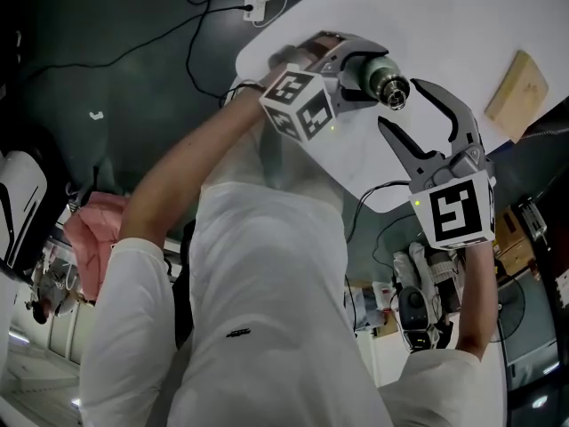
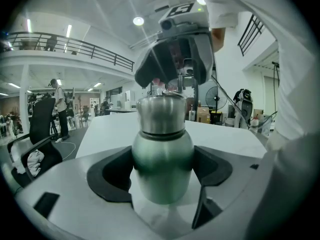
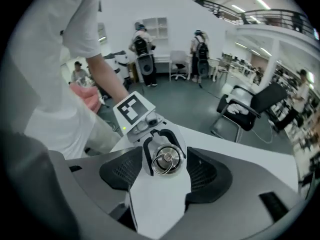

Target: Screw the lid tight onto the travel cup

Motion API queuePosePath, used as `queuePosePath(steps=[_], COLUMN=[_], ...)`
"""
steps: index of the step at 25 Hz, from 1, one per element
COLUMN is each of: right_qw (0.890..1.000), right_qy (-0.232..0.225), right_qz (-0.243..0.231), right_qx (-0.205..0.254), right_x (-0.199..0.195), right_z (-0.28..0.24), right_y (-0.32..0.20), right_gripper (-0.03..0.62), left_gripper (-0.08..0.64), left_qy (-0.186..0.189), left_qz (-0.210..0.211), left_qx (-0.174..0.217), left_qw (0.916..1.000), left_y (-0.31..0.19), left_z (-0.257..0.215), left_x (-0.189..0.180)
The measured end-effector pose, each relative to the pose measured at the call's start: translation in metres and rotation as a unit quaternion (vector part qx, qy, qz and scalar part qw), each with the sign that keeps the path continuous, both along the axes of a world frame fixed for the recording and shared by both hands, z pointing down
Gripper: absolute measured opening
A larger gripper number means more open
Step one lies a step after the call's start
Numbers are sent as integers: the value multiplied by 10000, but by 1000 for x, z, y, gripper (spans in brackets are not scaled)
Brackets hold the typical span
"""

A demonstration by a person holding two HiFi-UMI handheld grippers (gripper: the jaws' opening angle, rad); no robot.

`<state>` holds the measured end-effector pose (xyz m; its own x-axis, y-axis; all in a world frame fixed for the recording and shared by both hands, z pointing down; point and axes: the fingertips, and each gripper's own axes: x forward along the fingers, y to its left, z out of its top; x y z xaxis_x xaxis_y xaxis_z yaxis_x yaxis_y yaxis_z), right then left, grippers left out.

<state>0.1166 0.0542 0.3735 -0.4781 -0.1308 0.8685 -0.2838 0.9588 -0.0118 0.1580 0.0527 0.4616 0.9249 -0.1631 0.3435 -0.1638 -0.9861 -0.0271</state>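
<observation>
Above white table (image 1: 462, 25) | left gripper (image 2: 162, 176): clamped on green metal travel cup (image 2: 162, 151) | right gripper (image 3: 162, 171): jaws apart, either side of cup's ring-topped steel lid (image 3: 166, 159), pads clear of it

Left tongs (image 1: 358, 72) wall in the travel cup (image 1: 378, 76); its lid (image 1: 396, 96) end lies free between the parted right tongs (image 1: 402, 105).

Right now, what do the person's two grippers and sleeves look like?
The left gripper and the right gripper are grey, with curved fingers lined by black pads. Each carries a white cube with black square markers and a small green light. The person wears a white short-sleeved shirt.
</observation>
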Motion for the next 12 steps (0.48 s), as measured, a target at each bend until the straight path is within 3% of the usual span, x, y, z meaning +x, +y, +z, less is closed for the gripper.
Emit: queuePosePath(steps=[2, 5, 12], right_qw=[9967, 9794, 9111], right_qy=[124, 448, 1053], right_qz=[-803, -1951, -3967], right_qx=[73, 274, 375], right_x=[-1, 1, 4], right_z=[0, 4, 13], right_y=[4, 7, 11], right_gripper=[264, 264, 264], left_gripper=[348, 348, 348], left_qy=[-5, -12, -11], left_qz=[26, 64, 86], left_qx=[-3, -13, -9], left_qw=[10000, 10000, 10000], left_y=[0, 1, 0], left_z=[1, 2, 1], left_x=[0, 0, 0])
